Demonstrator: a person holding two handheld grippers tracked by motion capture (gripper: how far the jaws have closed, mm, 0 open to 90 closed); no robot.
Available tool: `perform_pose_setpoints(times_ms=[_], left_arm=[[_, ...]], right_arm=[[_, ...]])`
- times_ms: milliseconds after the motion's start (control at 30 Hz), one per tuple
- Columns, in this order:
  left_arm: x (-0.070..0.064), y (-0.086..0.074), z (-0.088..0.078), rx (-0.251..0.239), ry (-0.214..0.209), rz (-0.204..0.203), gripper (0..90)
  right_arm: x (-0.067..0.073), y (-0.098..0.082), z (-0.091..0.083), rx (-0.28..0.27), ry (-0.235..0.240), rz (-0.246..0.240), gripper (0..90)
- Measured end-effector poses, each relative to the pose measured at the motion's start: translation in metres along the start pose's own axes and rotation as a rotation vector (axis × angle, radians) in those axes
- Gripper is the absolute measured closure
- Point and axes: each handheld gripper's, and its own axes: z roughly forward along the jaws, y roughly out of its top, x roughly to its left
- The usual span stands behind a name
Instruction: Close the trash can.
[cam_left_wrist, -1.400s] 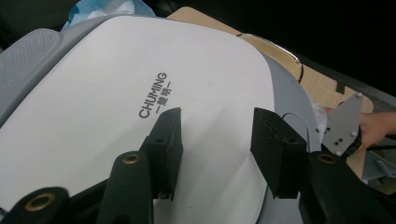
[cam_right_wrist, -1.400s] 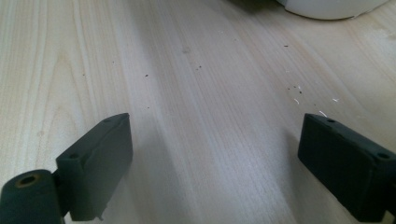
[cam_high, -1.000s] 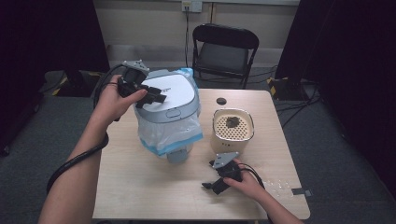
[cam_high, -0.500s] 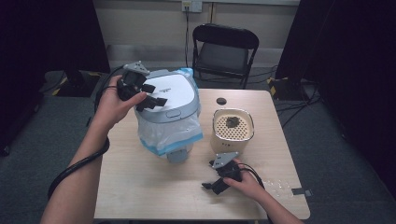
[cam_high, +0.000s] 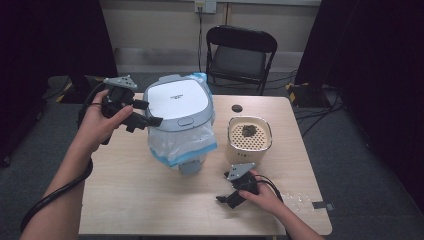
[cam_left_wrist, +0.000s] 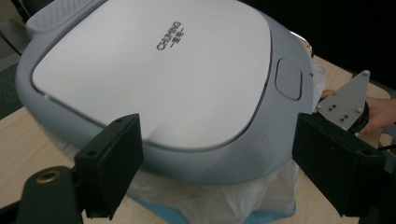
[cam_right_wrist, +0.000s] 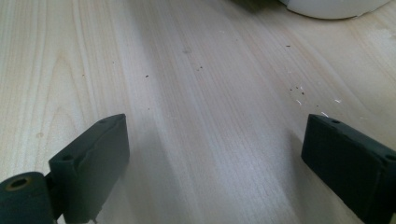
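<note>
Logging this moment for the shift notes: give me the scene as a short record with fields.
bin: grey lidded bin, lid shut, plastic liner hanging below the lid
left gripper: beside the bin lid, jaws just opened, nothing between them
right gripper: open, low over the table
cream container: perforated top, right of the bin

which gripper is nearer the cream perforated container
Right. The right gripper rests on the table just in front of the cream perforated container; the left gripper is across the lidded bin, by its left edge.
</note>
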Motion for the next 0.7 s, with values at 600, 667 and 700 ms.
perform_pose_setpoints(times_ms=[600, 667, 700], left_arm=[[0.005, -0.055, -0.009, -0.048, -0.019, -0.062, 16.0], [0.005, -0.062, -0.006, -0.053, -0.02, -0.067, 16.0], [0.005, -0.065, -0.005, -0.05, -0.019, -0.064, 16.0]], right_arm=[[0.0, 0.0, 0.0, 0.001, -0.002, 0.003, 6.1], [0.0, 0.0, 0.0, 0.001, -0.001, 0.004, 6.1], [0.0, 0.0, 0.0, 0.001, -0.002, 0.003, 6.1]])
